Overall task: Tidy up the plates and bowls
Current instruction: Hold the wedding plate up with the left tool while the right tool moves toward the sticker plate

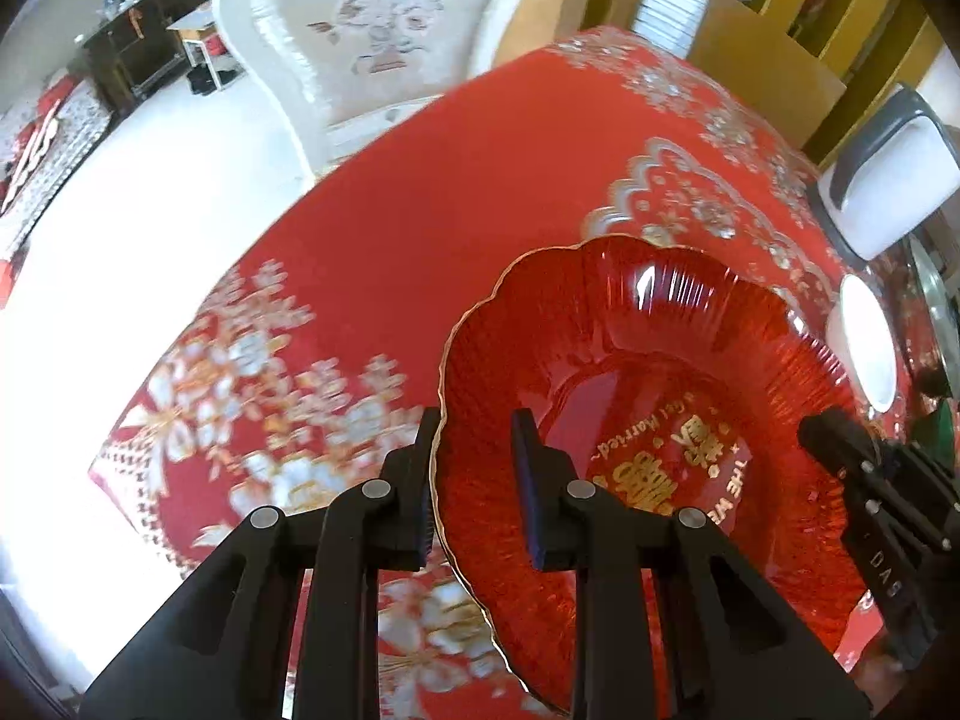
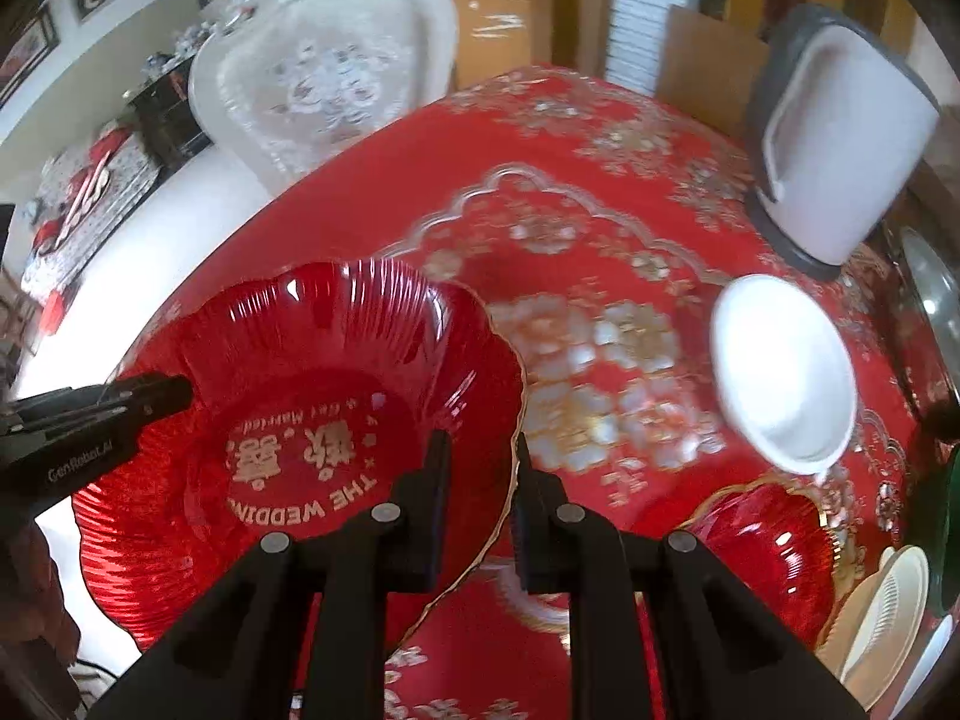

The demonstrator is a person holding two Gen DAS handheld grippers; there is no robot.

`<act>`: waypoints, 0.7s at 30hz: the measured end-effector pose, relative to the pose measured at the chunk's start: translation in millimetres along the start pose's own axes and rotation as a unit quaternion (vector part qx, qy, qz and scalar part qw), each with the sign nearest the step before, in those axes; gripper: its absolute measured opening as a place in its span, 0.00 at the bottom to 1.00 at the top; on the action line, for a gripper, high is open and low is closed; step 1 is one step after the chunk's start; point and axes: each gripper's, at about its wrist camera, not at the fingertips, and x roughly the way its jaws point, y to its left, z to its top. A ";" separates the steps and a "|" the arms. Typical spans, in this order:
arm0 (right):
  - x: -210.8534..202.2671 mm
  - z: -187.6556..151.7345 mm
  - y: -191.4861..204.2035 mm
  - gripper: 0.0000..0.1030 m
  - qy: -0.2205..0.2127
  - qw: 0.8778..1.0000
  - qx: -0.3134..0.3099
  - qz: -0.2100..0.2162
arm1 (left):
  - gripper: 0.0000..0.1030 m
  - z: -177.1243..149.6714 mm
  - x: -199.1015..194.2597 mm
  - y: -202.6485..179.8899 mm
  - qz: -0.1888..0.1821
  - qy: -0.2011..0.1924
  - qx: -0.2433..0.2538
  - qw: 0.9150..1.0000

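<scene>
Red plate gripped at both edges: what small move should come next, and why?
Probably carry it level toward the other dishes on the right. The left gripper and right gripper each pinch an opposite gilt rim of the big red plate, which seems lifted off the tablecloth. A smaller red plate and cream plates sit there; the white bowl lies in between.

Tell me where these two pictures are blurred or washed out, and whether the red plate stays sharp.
Left wrist view: floor blown out white, tablecloth flowers smeared, big red plate sharp with glare streaks. Right wrist view: white bowl and cloth pattern blurred, plate lettering crisp; both views bulge at the edges.
</scene>
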 end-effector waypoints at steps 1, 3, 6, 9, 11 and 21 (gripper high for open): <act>5.3 -3.8 5.9 0.16 0.008 1.000 -0.002 0.007 | 0.21 -3.5 1.0 6.3 0.002 0.005 -0.006 1.000; 11.9 -10.2 12.9 0.16 0.019 1.000 -0.006 0.014 | 0.21 -9.6 2.9 18.4 0.001 0.011 -0.018 1.000; 15.7 -20.1 26.6 0.17 0.026 0.999 -0.018 0.019 | 0.21 -19.5 1.9 32.8 0.007 0.014 -0.024 1.000; 16.7 -27.5 40.0 0.17 0.027 0.999 -0.029 0.020 | 0.21 -27.6 -0.6 44.4 0.006 0.014 -0.033 0.999; 16.8 -31.3 45.7 0.17 0.027 0.999 -0.032 0.021 | 0.21 -32.2 -3.0 48.1 0.009 0.009 -0.032 0.999; 21.3 -46.9 68.0 0.17 0.031 0.998 -0.051 0.012 | 0.21 -48.2 1.5 62.4 0.014 0.008 -0.036 0.999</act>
